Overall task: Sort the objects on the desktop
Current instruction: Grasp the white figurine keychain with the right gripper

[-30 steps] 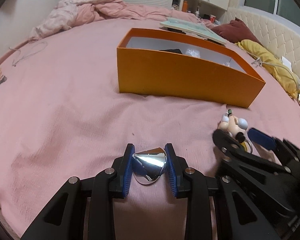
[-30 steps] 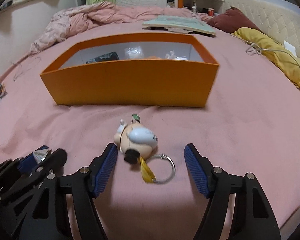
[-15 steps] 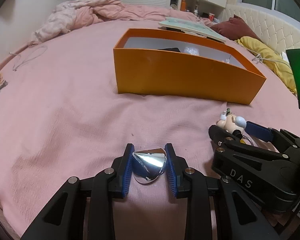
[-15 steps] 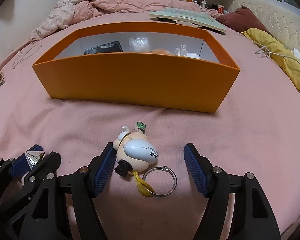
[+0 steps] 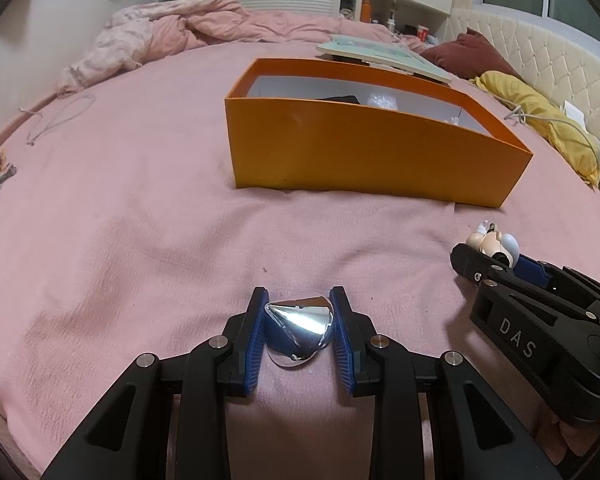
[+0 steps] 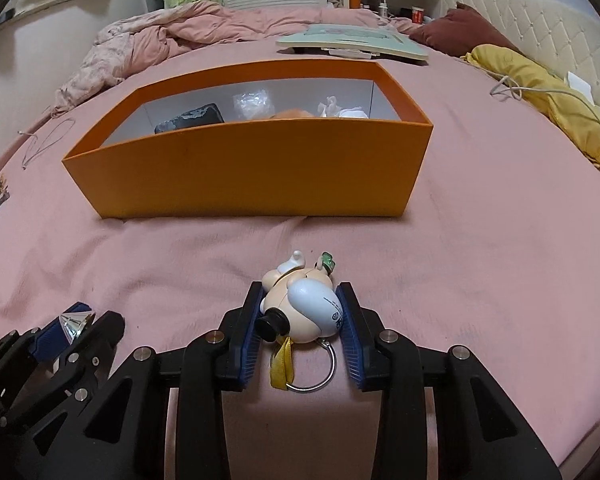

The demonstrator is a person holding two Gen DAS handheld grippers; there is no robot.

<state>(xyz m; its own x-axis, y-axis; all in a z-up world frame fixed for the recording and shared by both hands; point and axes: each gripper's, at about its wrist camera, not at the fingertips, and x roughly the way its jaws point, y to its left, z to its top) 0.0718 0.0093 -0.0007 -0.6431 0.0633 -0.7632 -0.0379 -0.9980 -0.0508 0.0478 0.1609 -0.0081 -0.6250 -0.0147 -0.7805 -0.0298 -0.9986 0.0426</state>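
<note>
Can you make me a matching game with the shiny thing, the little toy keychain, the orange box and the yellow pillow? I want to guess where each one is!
Things:
1. shiny silver cone
2. toy figure keychain
3. orange box
4. yellow pillow

Places:
A. far right, by the headboard
B. between the left gripper's fingers
C. in the middle of the pink blanket
D. between the right gripper's fingers

Pairs: 1-B, 2-D, 3-C, 4-A
</note>
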